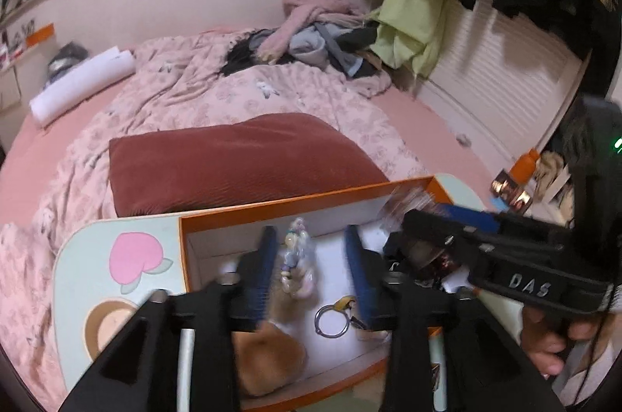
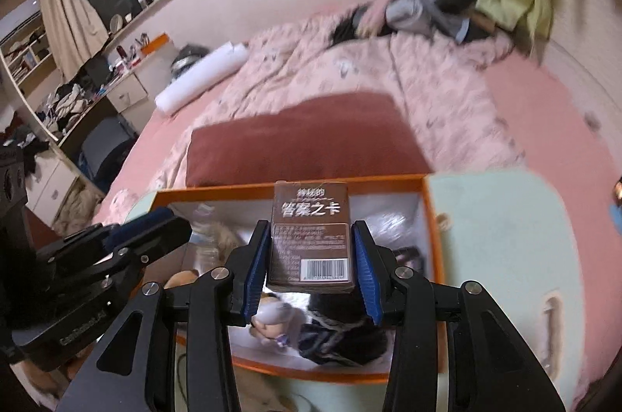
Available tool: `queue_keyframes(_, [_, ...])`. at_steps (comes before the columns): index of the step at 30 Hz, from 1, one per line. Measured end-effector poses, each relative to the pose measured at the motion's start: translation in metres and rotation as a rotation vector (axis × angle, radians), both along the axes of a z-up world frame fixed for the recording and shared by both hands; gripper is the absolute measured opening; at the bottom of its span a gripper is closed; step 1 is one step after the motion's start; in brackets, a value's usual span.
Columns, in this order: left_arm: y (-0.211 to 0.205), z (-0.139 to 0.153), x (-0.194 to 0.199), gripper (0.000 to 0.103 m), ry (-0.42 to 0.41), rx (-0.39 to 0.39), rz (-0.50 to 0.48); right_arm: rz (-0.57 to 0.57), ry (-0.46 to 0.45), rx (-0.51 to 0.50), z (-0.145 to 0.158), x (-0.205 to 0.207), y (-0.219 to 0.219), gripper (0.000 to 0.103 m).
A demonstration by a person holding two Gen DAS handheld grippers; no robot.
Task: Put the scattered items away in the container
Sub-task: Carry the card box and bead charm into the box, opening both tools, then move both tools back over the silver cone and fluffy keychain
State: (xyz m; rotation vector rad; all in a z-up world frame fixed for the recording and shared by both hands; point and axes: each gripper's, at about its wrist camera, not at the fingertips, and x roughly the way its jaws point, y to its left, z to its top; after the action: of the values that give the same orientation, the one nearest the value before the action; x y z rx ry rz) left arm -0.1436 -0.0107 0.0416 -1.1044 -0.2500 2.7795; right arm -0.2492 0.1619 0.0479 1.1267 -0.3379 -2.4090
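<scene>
Between my right claw's (image 2: 311,252) pads sits the card box (image 2: 311,241), gripped over the orange box (image 2: 425,217) — next, let go; left claw (image 1: 311,268) gapes empty.

the orange box (image 1: 287,204) is open at the top, so a claw can come in from above. its floor is crowded: a plush toy (image 1: 268,353) in the near left corner, a doll charm (image 1: 293,256) in the middle, a key ring (image 1: 330,320) beside it and dark things (image 2: 342,334) on the right. bare white floor shows only in the far middle (image 1: 326,256). the left claw (image 1: 311,272) hangs over the box with its jaws apart, and the right claw (image 2: 311,256), gripping a card box (image 2: 311,241), crowds the right half. the box's walls block entry from the side. a red pillow (image 1: 241,155) lies just behind the far wall. the pale green tray table (image 2: 493,248) is bare to the right of the box
</scene>
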Motion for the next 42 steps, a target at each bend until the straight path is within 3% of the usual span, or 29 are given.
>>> queue_keyframes(1, [-0.002,0.001,0.005,0.051,0.015,-0.001,0.005,0.0,0.006,-0.007,0.0,0.002,0.0,0.056])
queue_keyframes(3, [-0.004,0.003,0.015,0.057,0.038,-0.025,0.012,-0.015,0.033,-0.021,0.0,0.01,0.003,0.062])
queue_keyframes(7, [-0.007,0.004,0.039,0.071,0.048,-0.053,0.02,-0.025,0.074,-0.042,0.007,0.033,0.008,0.062])
queue_keyframes(12, [-0.005,-0.007,0.078,0.082,-0.003,-0.059,0.027,-0.05,0.157,0.049,0.009,0.075,0.01,0.062])
queue_keyframes(18, [0.016,-0.049,0.128,0.088,-0.074,-0.124,0.007,-0.06,0.046,0.115,-0.029,0.123,0.021,0.062])
queue_keyframes(23, [0.025,-0.082,0.137,0.088,-0.152,-0.177,0.026,-0.002,0.029,0.282,-0.065,0.163,0.002,0.062])
queue_keyframes(25, [0.027,-0.087,0.136,0.094,-0.153,-0.23,0.051,0.019,0.024,0.305,-0.071,0.166,-0.002,0.066])
queue_keyframes(26, [0.03,-0.091,0.135,0.103,-0.155,-0.259,0.051,0.017,0.031,0.303,-0.073,0.167,-0.001,0.071])
queue_keyframes(27, [0.032,-0.093,0.134,0.103,-0.154,-0.273,0.043,0.013,0.028,0.306,-0.074,0.167,0.0,0.079])
queue_keyframes(33, [0.03,-0.094,0.136,0.103,-0.141,-0.268,0.029,0.018,-0.009,0.274,-0.082,0.158,0.007,0.1])
queue_keyframes(42, [0.031,-0.094,0.137,0.103,-0.138,-0.267,0.027,0.022,-0.006,0.276,-0.081,0.164,0.004,0.102])
